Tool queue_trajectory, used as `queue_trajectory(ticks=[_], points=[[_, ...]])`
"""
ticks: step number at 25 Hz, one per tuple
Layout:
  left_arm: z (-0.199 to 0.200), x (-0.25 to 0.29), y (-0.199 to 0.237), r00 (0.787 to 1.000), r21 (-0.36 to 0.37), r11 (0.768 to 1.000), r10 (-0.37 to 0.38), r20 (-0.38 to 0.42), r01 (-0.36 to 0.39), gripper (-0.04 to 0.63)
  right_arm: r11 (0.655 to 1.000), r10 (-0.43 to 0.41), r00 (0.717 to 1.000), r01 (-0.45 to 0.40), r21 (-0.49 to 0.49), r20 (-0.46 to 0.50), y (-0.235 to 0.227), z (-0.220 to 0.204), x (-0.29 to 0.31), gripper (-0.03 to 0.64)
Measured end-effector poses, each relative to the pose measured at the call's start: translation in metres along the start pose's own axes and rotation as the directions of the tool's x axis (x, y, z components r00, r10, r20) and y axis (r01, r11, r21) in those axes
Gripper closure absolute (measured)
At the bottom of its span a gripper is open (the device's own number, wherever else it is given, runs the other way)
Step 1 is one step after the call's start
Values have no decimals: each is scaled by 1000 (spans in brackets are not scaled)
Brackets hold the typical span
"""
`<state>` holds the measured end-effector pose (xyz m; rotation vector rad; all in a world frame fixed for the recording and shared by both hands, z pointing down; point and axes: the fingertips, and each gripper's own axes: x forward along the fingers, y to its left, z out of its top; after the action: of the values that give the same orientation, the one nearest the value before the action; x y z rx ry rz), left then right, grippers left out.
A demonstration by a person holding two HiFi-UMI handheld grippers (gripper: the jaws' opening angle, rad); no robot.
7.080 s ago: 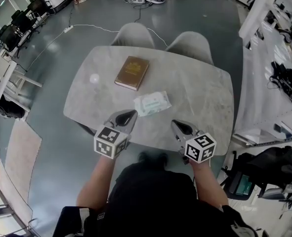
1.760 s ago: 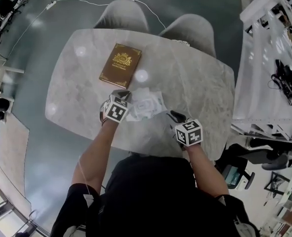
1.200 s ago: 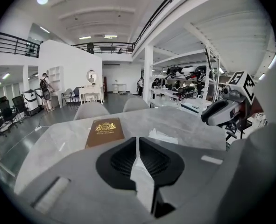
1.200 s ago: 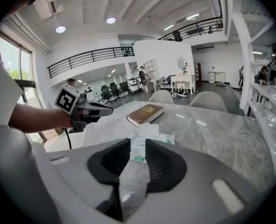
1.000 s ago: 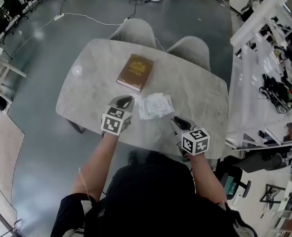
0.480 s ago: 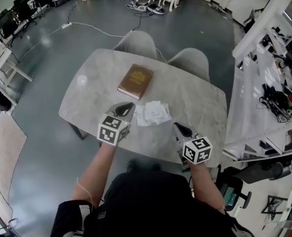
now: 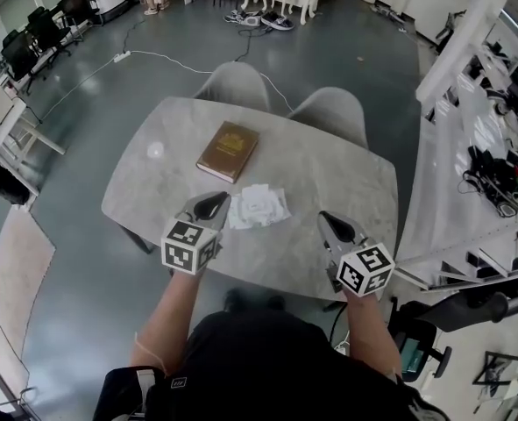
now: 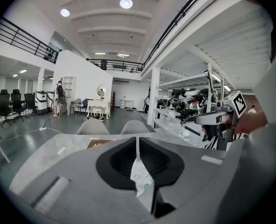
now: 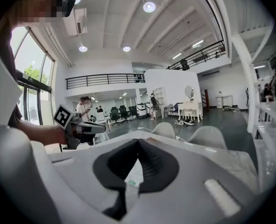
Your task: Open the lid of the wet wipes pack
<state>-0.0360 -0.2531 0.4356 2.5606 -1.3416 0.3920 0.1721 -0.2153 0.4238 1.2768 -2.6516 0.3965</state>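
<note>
The white wet wipes pack (image 7: 259, 206) lies flat on the marble table (image 7: 346, 182), just in front of a brown book (image 7: 228, 150). From here its lid is too small to judge. My left gripper (image 7: 219, 198) hovers beside the pack's left edge, jaws shut and empty. My right gripper (image 7: 324, 216) hangs to the pack's right, well apart from it, its jaws closing until they meet with nothing between them. In the left gripper view the pack (image 8: 141, 178) shows below the closed jaw tips. It appears the same way in the right gripper view, pack (image 9: 134, 174) under the tips.
Two grey chairs (image 7: 280, 95) stand at the table's far side. A white shelving rack (image 7: 486, 130) with cables runs along the right. Grey floor surrounds the table, and desks and office chairs (image 7: 31, 42) stand far left.
Both grippers have drawn back from the pack toward the person and risen. The pack stays on the table by the book.
</note>
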Motion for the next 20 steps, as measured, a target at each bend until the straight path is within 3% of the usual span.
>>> queue_trajectory(ticks=[9, 20], points=[[26, 11, -14, 1000, 36, 999, 17, 23, -18, 566, 997, -12, 995, 19, -73, 98, -14, 31, -16, 614], [34, 20, -10, 998, 47, 998, 34, 44, -36, 566, 997, 12, 995, -5, -78, 94, -12, 31, -1, 614]])
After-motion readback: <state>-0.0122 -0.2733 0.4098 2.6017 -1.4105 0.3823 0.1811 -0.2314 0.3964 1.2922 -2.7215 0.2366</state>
